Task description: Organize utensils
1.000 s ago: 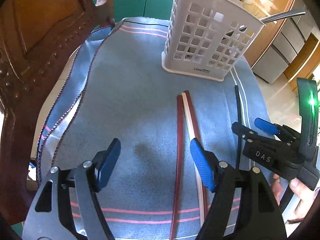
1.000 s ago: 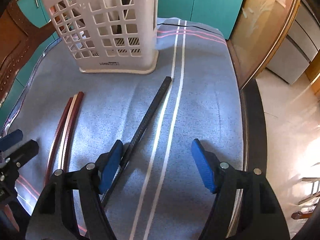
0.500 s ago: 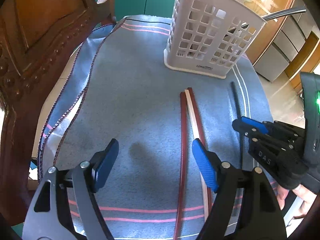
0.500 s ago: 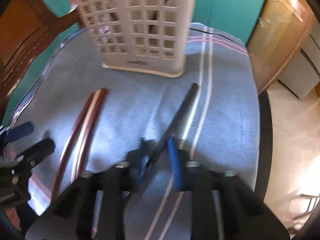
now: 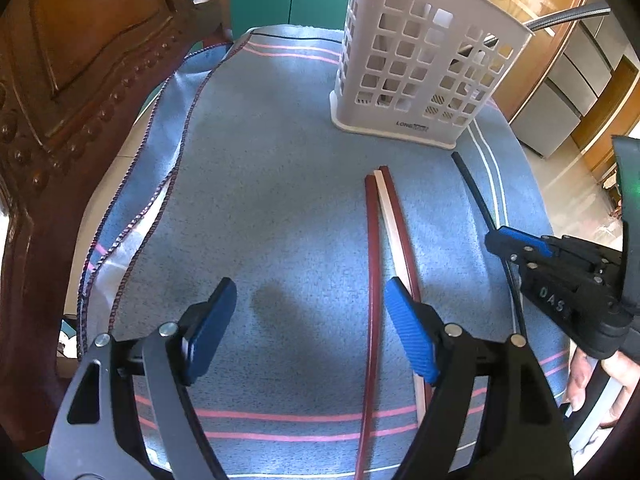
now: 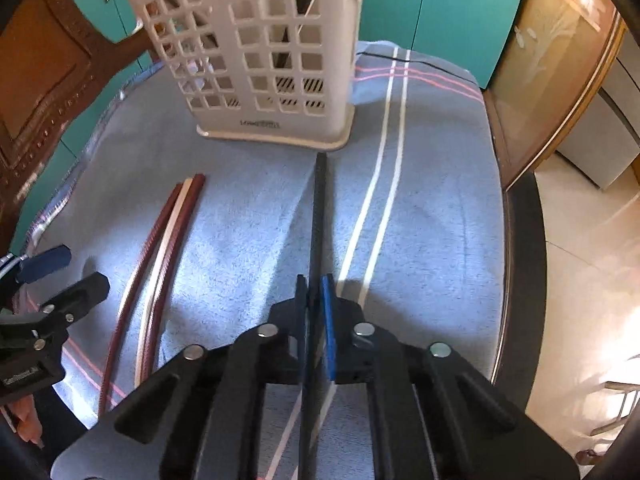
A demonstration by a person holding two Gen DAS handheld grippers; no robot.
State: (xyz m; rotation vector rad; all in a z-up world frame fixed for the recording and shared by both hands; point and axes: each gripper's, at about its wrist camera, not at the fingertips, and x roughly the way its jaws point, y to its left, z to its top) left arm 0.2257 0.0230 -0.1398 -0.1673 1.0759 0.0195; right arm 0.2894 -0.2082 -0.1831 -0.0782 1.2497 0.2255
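Gripping the black chopstick (image 6: 318, 216), right claw (image 6: 316, 300) pinches it.

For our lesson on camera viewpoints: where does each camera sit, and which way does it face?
Left wrist: on the open left gripper, looking over the blue cloth toward the white basket; right gripper and fingers at its right.
Right wrist: on the right gripper, shut on the black chopstick.
Both show basket, chopsticks.

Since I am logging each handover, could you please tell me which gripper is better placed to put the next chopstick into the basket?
Right. The right gripper is shut on the black chopstick, which points toward the basket. The left gripper is open, holding nothing, beside the red chopsticks.
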